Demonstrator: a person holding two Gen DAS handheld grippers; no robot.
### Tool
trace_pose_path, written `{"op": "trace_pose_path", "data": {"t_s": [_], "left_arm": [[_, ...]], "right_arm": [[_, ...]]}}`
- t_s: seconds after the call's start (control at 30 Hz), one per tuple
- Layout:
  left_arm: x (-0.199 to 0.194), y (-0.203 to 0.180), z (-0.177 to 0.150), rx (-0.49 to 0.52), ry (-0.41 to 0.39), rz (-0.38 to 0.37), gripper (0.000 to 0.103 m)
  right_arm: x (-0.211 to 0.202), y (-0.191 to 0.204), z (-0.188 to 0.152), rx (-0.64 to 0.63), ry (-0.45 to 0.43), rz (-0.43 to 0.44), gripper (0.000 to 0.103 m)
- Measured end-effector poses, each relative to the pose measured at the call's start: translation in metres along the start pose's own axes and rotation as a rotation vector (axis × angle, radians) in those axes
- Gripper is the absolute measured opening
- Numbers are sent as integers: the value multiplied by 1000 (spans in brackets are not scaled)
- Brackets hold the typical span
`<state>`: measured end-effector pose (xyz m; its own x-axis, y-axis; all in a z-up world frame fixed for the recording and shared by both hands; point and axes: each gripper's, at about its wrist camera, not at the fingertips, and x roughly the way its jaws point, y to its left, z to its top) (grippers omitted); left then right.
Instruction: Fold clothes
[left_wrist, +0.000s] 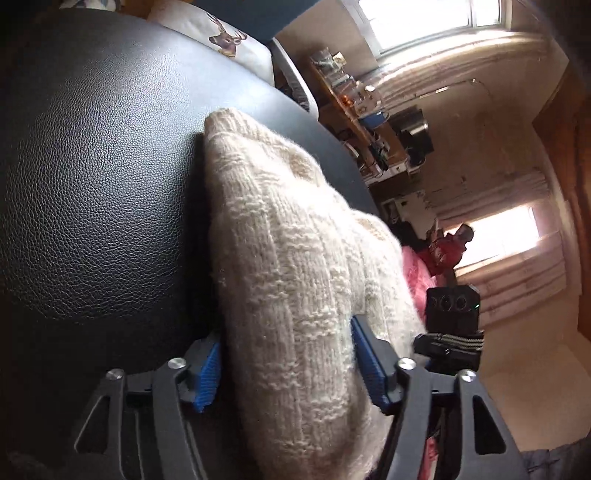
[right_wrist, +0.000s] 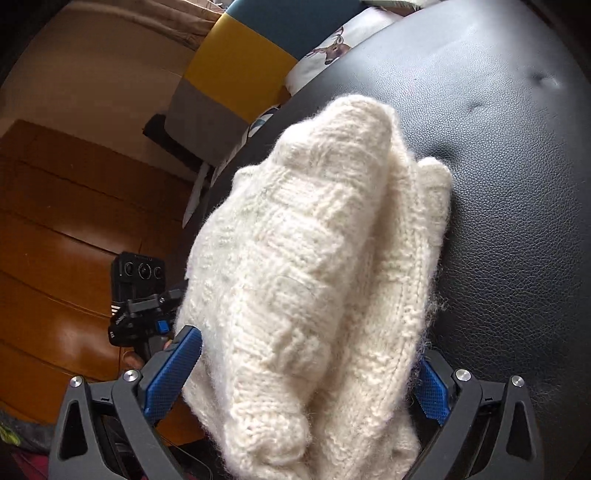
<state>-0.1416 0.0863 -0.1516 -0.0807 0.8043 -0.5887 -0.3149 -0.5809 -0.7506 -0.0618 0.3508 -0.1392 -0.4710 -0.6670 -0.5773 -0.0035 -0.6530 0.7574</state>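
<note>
**Cream knit held at both ends over the black seat**

Knitwear fills both wrist views: a thick cream sweater, bundled in layers, sits right between the blue pads of each tool. Left gripper has its jaws closed in on the bundle, one pad pressing each flank; right gripper does the same on a fatter wad, where two or three plies stack up. Both are clamped on the wool, then, not slack. The garment's long axis runs straight ahead from each pair of fingers, away toward a rounded end that rests on, or perhaps just over, the black leather cushion; contact there is hard to judge through the fisheye. Neither hand is nearer: each has wool in its throat. Each view also catches the opposite tool's camera. Small white lettering shows on that unit in the right view, too tiny to read.
</note>
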Motion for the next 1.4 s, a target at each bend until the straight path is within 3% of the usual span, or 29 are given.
{"op": "trace_pose_path", "data": {"t_s": [0.1, 0.17, 0.23, 0.27, 0.3, 0.4, 0.57, 0.7, 0.9, 1.07, 1.17, 1.27, 1.37, 1.4], "left_arm": [[-1, -14, -2, 53, -13, 61, 49], [-2, -26, -4, 108, -27, 107, 46], [-1, -33, -6, 142, -39, 135, 46], [-1, -37, -7, 157, -45, 145, 45], [-1, -40, -8, 172, -51, 155, 44], [-1, -49, -12, 201, -73, 158, 41], [2, -64, -13, 229, -68, 86, 40], [16, -97, 3, 288, -61, 9, 40], [69, -172, 44, 427, -25, -64, 40], [124, -231, 85, 513, 13, -109, 40], [170, -246, 102, 532, 69, -61, 41], [188, -245, 105, 522, 87, -15, 41], [199, -243, 107, 504, 93, 24, 45], [203, -242, 107, 498, 95, 37, 45]], "right_arm": [[-2, 0, -3, -11, -15, 6, 103], [2, 9, -7, -80, -4, -45, 102], [2, 14, -11, -94, -10, -89, 87], [2, 16, -13, -101, -13, -110, 69], [2, 18, -15, -108, -16, -132, 62], [1, 24, -24, -136, -47, -176, 58], [-14, 23, -34, -121, -121, -159, 54], [-34, 18, -37, -99, -180, -148, 51], [-104, 10, -32, -87, -320, -189, 50], [-171, 2, -12, -102, -452, -275, 50], [-193, -13, -1, -83, -500, -346, 50], [-194, -49, 3, -27, -481, -447, 50], [-181, -103, -1, 76, -411, -477, 51], [-188, -109, -7, 86, -431, -448, 53]]}}
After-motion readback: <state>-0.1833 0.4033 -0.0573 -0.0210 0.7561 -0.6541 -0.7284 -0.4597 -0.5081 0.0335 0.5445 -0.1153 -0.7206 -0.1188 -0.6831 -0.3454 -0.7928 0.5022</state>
